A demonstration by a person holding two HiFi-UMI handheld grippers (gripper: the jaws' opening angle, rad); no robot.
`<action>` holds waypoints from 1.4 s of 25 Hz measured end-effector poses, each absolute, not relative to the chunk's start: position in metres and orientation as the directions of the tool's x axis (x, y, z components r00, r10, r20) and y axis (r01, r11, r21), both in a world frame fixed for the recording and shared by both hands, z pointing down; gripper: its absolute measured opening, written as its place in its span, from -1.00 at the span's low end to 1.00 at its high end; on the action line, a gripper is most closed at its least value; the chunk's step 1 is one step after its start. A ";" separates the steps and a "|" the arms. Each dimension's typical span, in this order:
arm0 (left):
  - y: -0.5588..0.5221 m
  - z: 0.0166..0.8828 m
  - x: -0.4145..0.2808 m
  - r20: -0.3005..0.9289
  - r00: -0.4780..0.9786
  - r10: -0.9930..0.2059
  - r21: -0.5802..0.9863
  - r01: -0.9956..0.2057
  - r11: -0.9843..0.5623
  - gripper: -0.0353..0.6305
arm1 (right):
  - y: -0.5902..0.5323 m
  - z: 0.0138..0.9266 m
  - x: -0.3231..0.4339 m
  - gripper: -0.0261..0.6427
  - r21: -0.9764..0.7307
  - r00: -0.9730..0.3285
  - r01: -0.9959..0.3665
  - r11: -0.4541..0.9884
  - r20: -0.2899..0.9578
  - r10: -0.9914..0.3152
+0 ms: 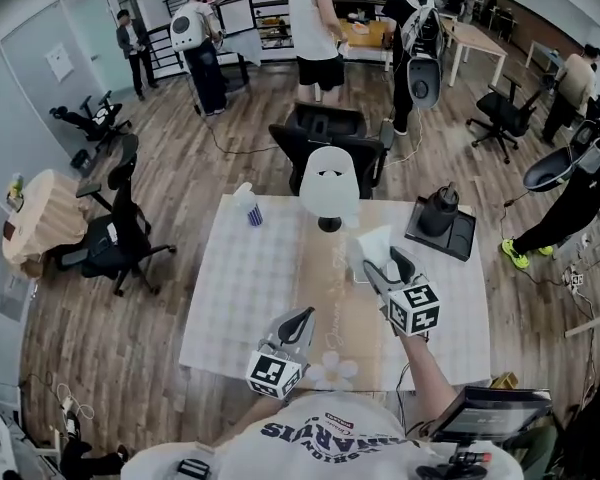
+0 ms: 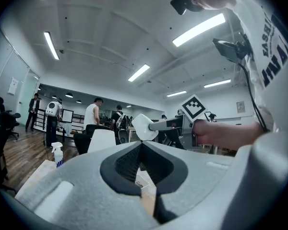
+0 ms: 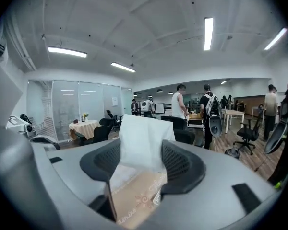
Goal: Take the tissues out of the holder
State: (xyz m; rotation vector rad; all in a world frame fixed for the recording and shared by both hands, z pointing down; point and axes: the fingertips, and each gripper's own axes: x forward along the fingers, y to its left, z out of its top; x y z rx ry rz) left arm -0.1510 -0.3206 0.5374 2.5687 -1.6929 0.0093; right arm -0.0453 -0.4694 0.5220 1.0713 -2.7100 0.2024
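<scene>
Spray bottle [image 1: 248, 206] stood back-left on bench [image 1: 230, 298]. L gripper [image 1: 302, 316] hung near front edge, jaws pressed together, nothing btwn. White holder [image 1: 330, 183] sat back-centre. R gripper [image 1: 391, 260] jaws pinched a tissue [image 1: 373, 244], up off bench, just right of holder.

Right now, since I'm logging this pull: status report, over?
Right gripper jaws shut on a tissue, held apart from the white holder. Left gripper shut, empty. Nothing blocking.
</scene>
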 end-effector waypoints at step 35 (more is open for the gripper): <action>-0.319 0.549 -0.037 0.092 0.663 -0.743 0.078 -0.748 -0.659 -0.88 | -0.454 0.720 0.226 -0.12 -0.021 -0.187 -0.975 0.223 0.621 -0.761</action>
